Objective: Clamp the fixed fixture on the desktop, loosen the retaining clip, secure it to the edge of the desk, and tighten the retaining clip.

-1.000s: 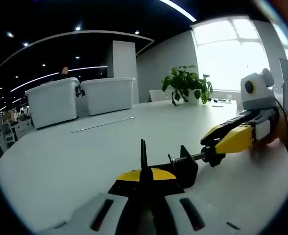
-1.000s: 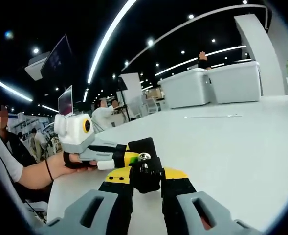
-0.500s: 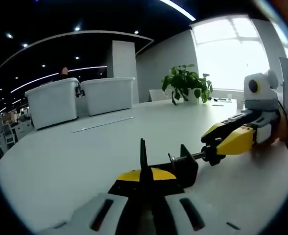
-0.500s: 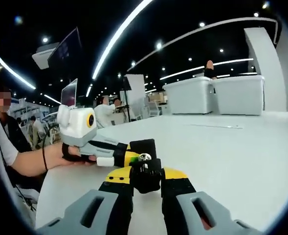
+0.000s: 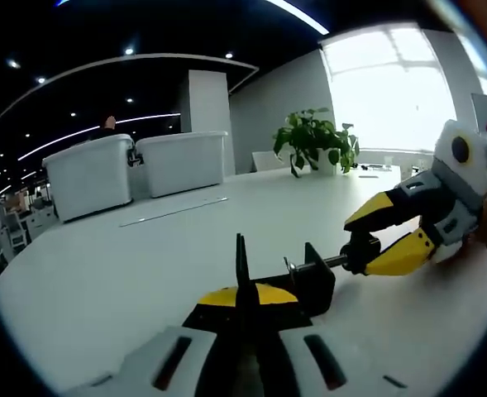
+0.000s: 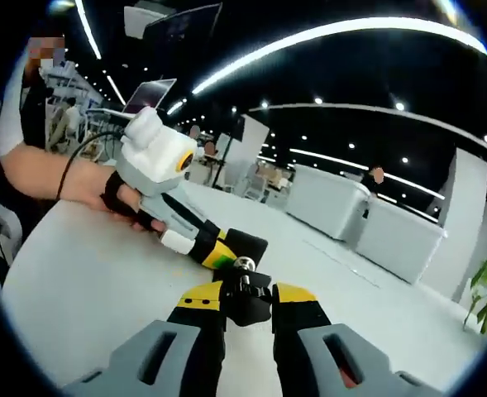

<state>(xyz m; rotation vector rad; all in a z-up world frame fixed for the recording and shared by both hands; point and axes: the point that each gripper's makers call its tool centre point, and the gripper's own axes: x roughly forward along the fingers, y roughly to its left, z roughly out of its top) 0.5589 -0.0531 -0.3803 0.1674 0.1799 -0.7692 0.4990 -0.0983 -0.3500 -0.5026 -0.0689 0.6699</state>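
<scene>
A black clamp fixture lies on the white table. My left gripper is shut on the fixture's thin upright plate. A threaded screw runs right from the fixture to a black knob. My right gripper comes in from the right, rolled, its yellow jaws shut on that knob. In the right gripper view my right gripper grips the black knob, with the screw's silver end above it. Beyond it, the left gripper holds the fixture, with a hand behind it.
Two large white bins stand at the far side of the table, with a thin strip lying in front of them. A potted plant stands by the bright window. A person's arm reaches in from the left.
My right gripper has rolled while shut on the knob, so its yellow jaws now stand one above the other. The left gripper and the fixture have stayed still.
</scene>
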